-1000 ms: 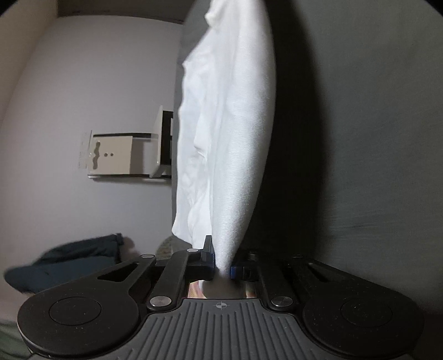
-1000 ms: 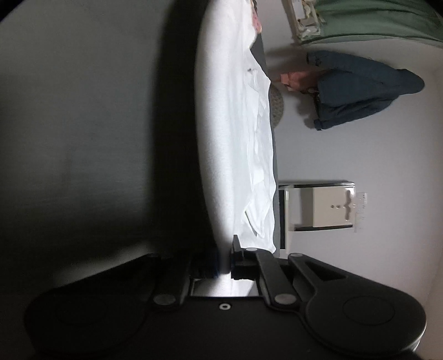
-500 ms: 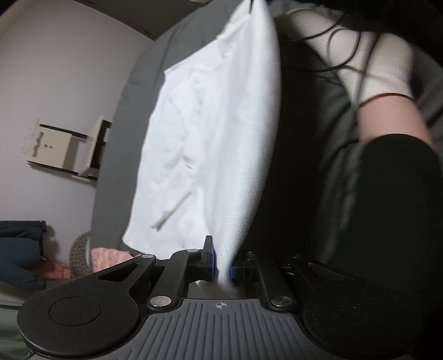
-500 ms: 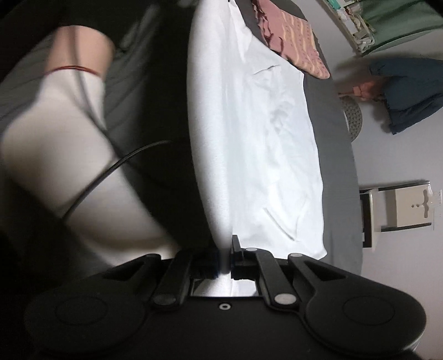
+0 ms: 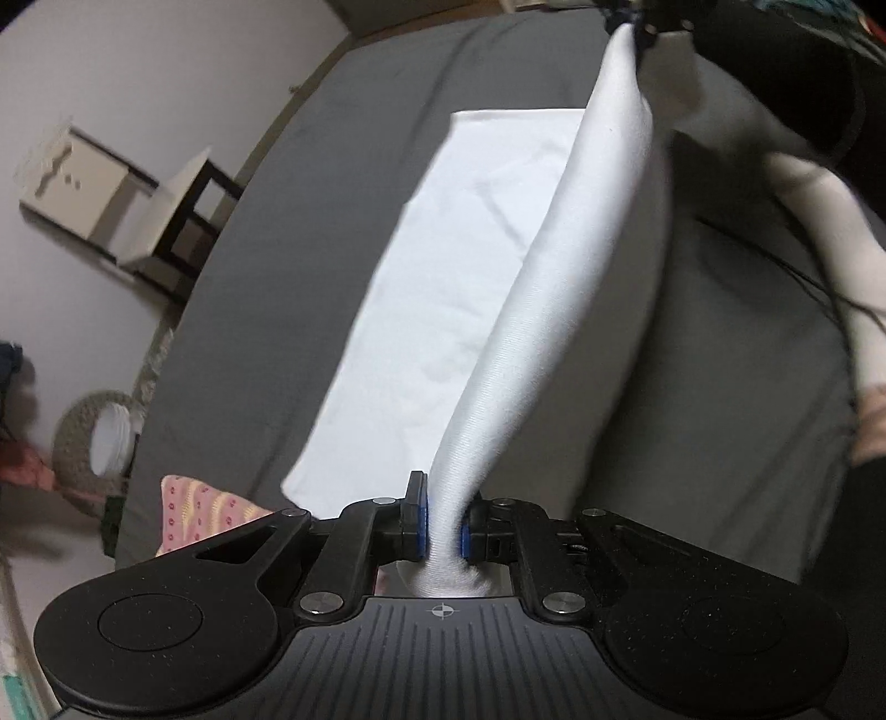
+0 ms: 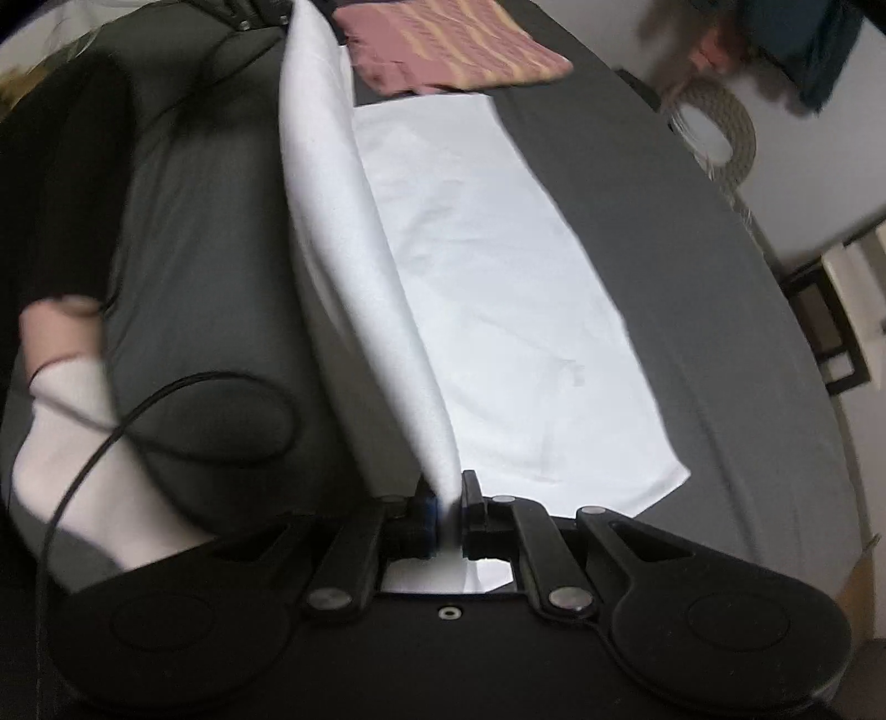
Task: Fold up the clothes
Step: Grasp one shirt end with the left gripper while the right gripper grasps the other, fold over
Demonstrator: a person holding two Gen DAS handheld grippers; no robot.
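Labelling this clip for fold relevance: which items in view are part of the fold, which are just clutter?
In the job:
white garment, one edge lifted, the rest flat on the grey bed
left gripper, shut on that edge
right gripper, shut on the same edge

Lying about:
pink patterned cloth
woven basket
small white cabinet

A pink patterned cloth point(image 6: 454, 52) is lying on the grey bed point(image 6: 692, 288). A woven basket point(image 5: 83, 437) and a white cabinet point(image 5: 72, 188) are standing beside it.
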